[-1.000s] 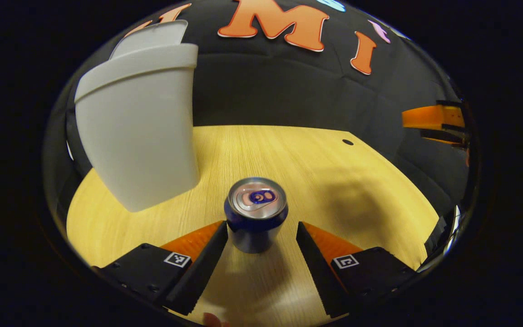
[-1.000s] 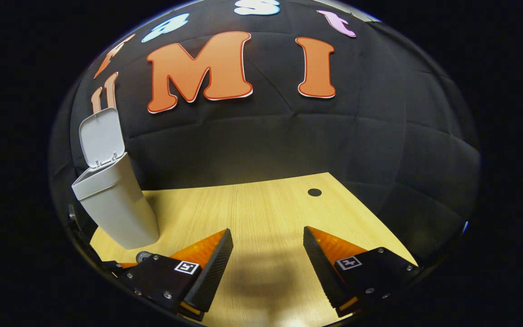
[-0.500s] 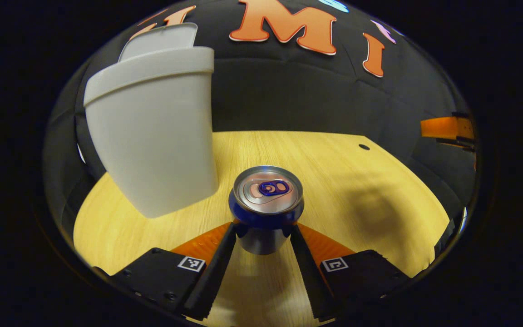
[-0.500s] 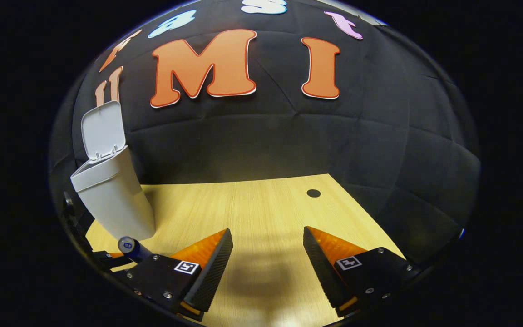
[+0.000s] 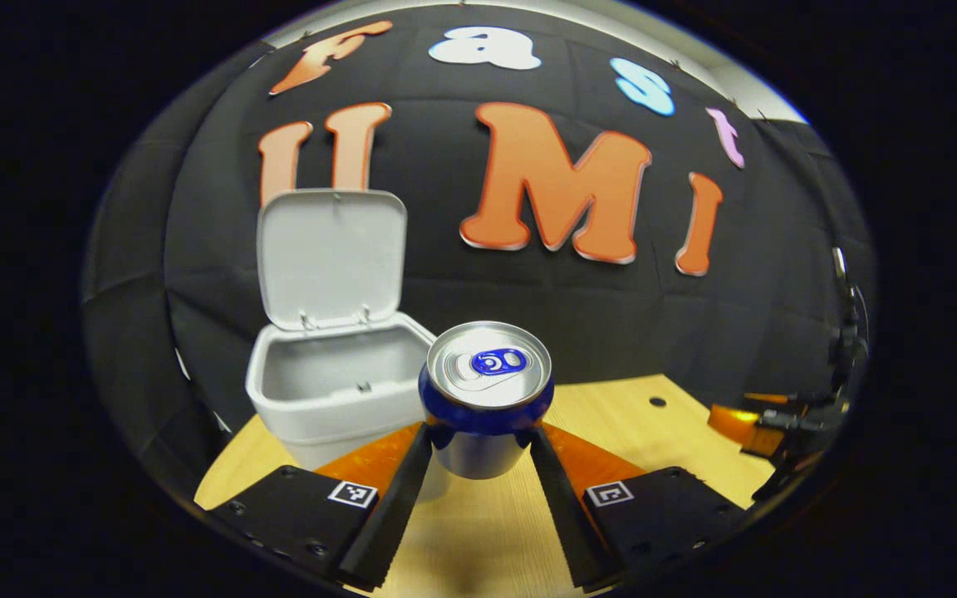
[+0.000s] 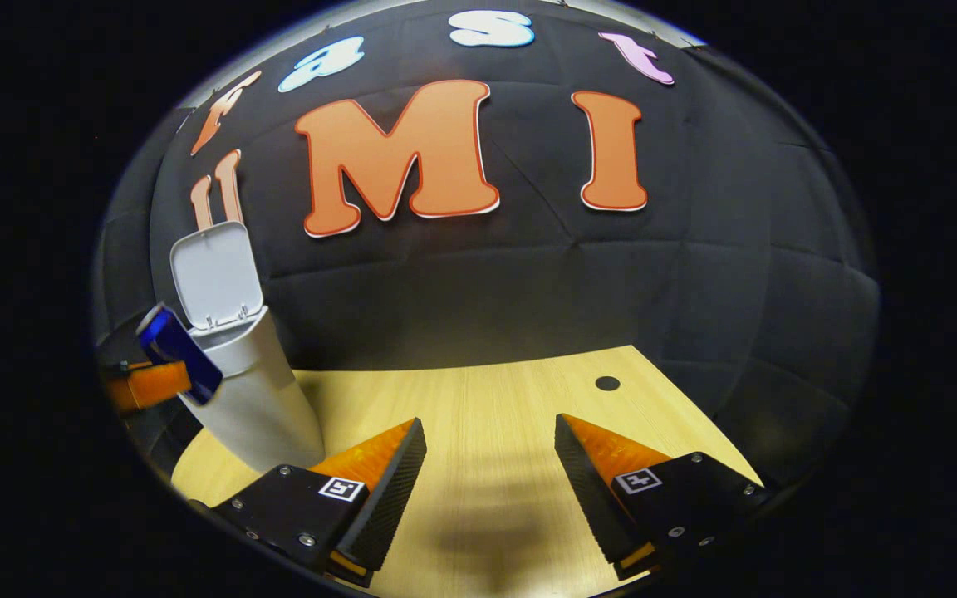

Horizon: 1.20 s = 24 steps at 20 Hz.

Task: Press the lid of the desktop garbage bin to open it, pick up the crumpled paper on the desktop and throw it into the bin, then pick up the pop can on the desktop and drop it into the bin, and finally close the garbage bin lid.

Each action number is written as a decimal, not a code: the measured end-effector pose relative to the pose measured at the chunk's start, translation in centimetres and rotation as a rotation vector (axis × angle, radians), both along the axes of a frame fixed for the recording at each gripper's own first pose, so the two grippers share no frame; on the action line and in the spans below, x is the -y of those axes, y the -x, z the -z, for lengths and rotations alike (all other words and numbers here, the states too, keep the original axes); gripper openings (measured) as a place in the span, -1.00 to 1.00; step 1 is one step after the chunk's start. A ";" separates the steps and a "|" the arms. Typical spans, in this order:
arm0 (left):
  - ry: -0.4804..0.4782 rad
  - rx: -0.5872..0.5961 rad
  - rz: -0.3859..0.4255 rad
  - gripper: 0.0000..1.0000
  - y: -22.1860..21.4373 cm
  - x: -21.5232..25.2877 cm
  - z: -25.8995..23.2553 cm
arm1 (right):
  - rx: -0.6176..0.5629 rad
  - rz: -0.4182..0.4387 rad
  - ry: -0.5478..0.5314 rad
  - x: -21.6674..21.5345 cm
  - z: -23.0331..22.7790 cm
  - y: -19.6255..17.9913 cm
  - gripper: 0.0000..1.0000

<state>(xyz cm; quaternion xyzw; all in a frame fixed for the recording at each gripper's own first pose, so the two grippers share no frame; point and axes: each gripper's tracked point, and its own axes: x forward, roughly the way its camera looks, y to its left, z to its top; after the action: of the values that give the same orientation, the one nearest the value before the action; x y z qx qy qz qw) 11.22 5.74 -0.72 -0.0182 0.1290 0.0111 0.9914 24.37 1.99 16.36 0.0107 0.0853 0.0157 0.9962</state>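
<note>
I am holding the can pinched between both fingers of my left claw, just beside the open bin, for dropping in, while my right claw is waiting spread apart.

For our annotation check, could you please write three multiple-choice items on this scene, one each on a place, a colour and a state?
1. Where is the pop can?
A. Lying on the table
B. Between the left gripper's fingers
C. Inside the bin

2. What colour is the garbage bin?
A. White
B. Green
C. Red

3. How is the bin's lid?
A. Shut
B. Taken off
C. Hinged up, open

Answers:
1 B: both fingers press on the can's sides.
2 A: its body and lid are white in both views.
3 C: it stands upright behind the open rim.
</note>
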 end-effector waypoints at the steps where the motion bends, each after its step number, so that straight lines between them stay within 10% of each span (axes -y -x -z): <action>1: 0.012 0.014 -0.034 0.53 -0.9 -1.7 -1.8 | 0.011 -0.007 -0.010 -0.4 -0.5 -0.1 0.87; 10: -0.054 -0.114 -0.172 0.54 -9.4 -11.5 0.3 | 0.060 -0.039 -0.022 -2.2 -2.4 -1.2 0.87; 24: -0.058 0.039 -0.156 0.72 -7.8 -10.7 -5.3 | 0.036 -0.034 -0.009 -2.7 -1.6 -2.7 0.87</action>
<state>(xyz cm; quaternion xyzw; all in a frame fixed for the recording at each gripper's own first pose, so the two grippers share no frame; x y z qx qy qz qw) 19.01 16.41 4.59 0.0002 0.1073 0.0917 0.9900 27.07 4.70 17.98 0.0136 0.0675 0.0333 0.9971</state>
